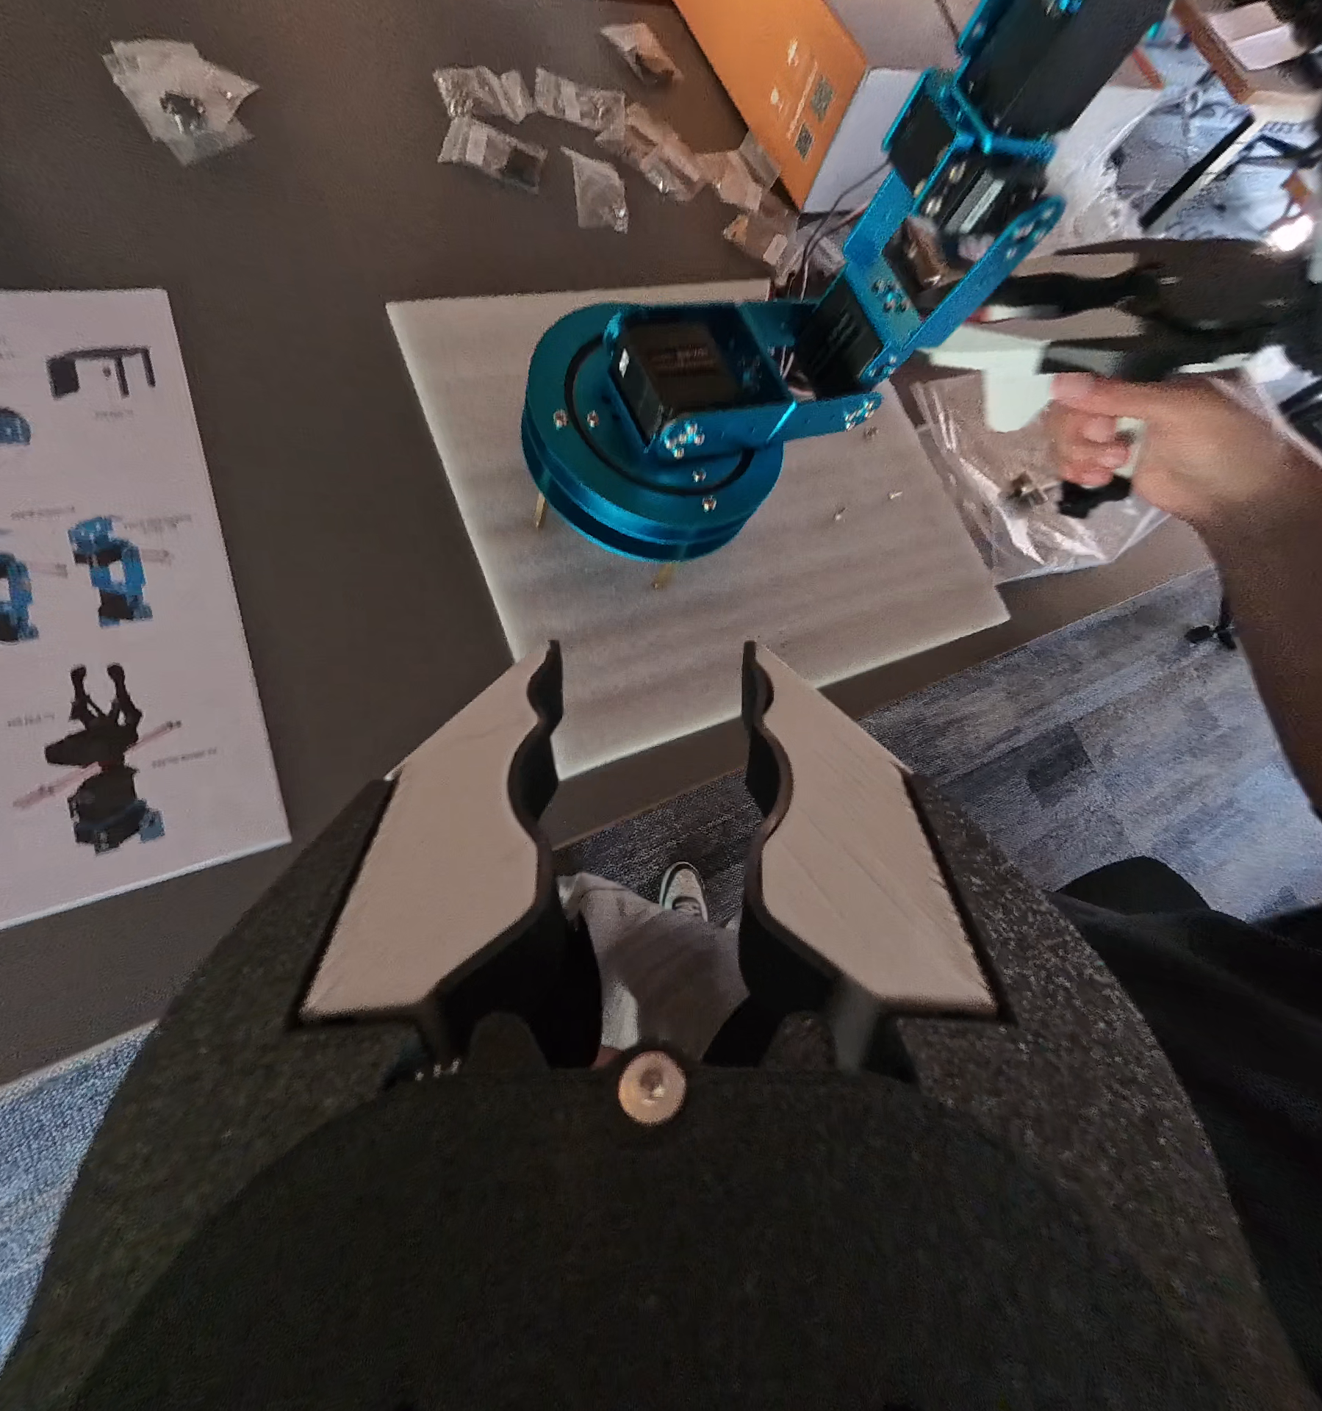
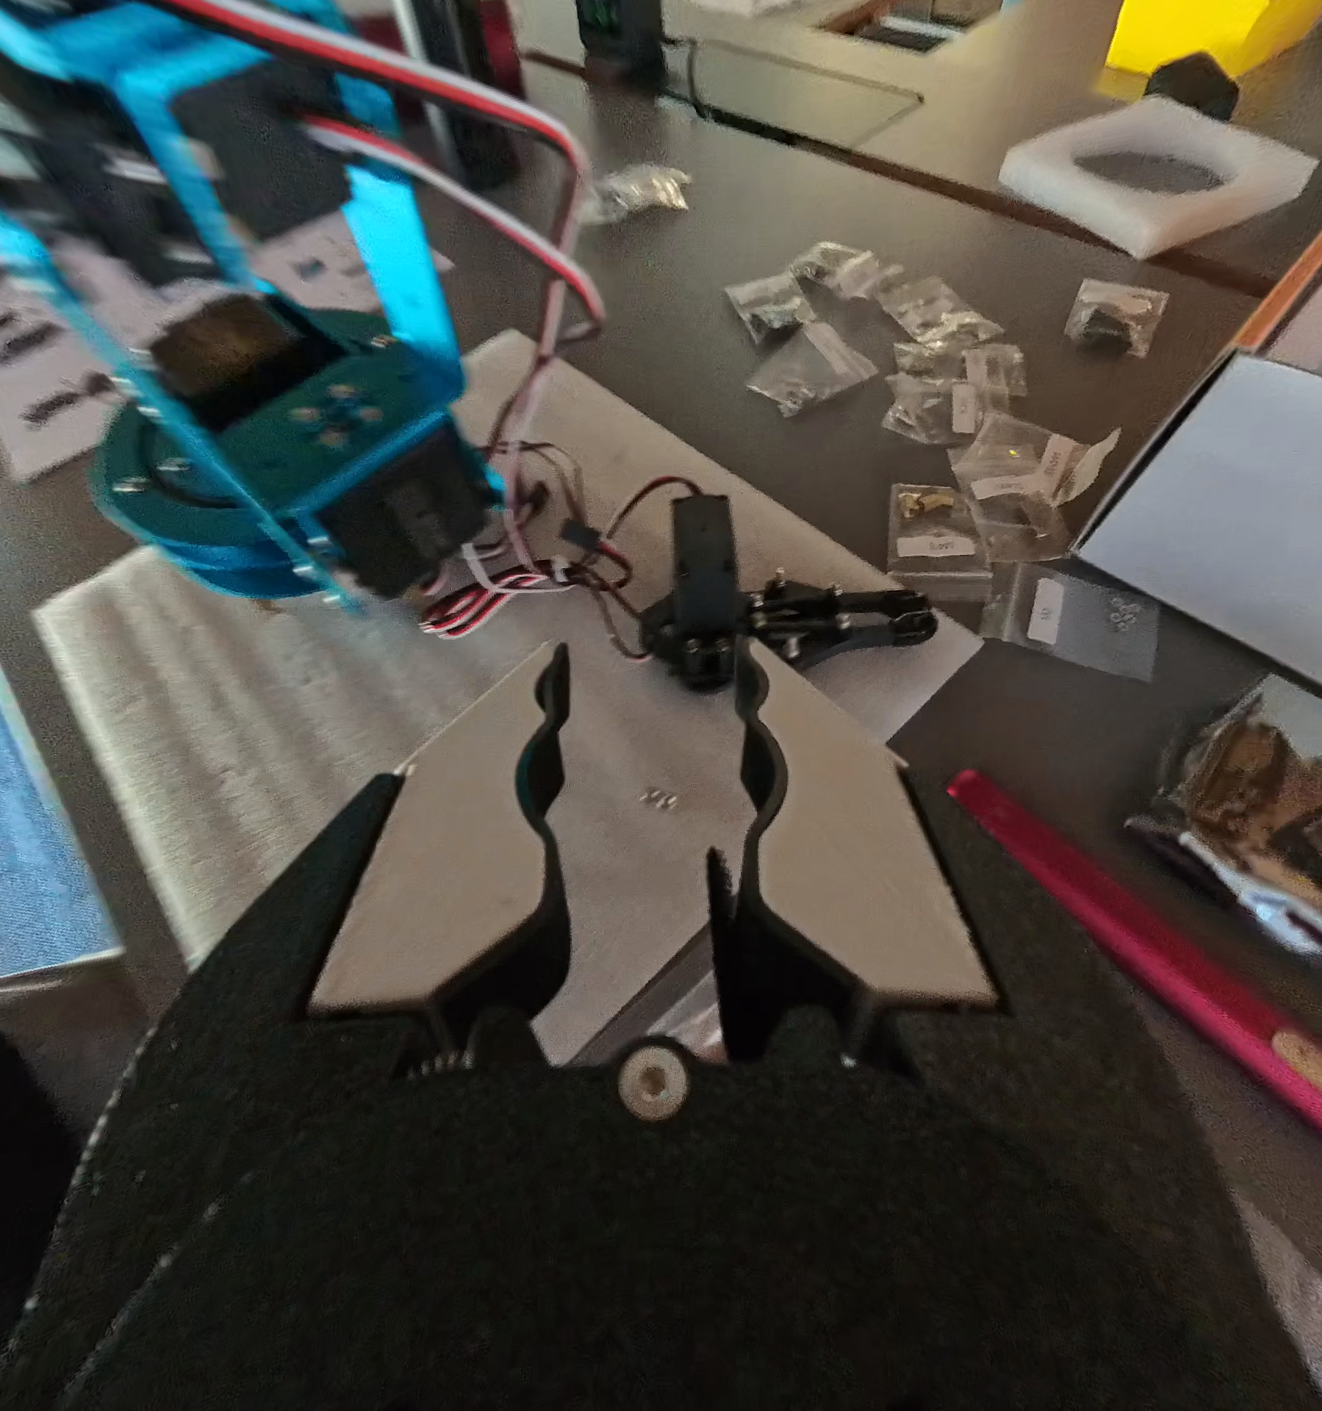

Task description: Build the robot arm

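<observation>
Both empty with jaws apart, the left gripper point(image 1: 651, 687) hovers short of the blue robot arm point(image 1: 654, 450), the right gripper point(image 2: 654, 687) just behind the black claw point(image 2: 719, 603).

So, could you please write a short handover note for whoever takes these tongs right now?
Left tongs: open, empty, at the near edge of the white board.
Right tongs: open, empty, pointing at the black claw assembly lying on the board.
Blue robot arm stands on the board, wires loose. Parts bags unopened on the table. Claw not yet mounted.
</observation>
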Motion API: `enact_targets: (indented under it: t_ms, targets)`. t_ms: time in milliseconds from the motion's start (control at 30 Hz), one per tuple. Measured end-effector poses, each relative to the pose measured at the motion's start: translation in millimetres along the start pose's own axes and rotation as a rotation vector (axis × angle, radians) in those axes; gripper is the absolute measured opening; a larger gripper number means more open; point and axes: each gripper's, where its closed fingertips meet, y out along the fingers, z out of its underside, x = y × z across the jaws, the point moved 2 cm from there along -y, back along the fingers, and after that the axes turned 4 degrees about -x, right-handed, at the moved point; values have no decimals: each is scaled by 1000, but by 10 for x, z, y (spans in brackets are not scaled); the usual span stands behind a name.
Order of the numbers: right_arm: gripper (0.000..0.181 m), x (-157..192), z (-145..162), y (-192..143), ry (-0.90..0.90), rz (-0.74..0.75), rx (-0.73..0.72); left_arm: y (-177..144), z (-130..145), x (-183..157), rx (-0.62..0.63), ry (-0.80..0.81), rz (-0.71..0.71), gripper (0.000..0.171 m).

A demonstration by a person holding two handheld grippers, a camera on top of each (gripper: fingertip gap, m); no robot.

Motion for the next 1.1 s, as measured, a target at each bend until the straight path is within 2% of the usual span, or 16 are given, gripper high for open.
enact_targets:
  t_ms: [167,333,400,500,633,733,833,967,1100]
  targets:
    - [37,-152,39,406,-91,19,82,178,-363,217,30,25,50,47]
    - [32,-146,60,643,-91,-12,116,432,-529,950,119,-11,10,46]
    - [27,-177,116,705,-98,15,148,421,-447,1291,185,-44,-23,47]
    - [21,-162,158,755,-112,35,142,261,-164,1885,298,-46,-214,46]
    - [21,-182,161,728,-55,52,128,1,217,2279,417,-113,-329,46]
    - [21,-203,164,707,-72,60,167,-153,499,2351,508,-168,-364,46]
    - [21,-252,150,683,-92,78,203,-248,692,2284,557,-186,-359,46]
    - [21,-286,127,638,-91,57,232,-283,774,2166,554,-221,-330,46]
    - [20,-353,0,598,-139,89,203,-338,780,2101,548,-204,-335,46]
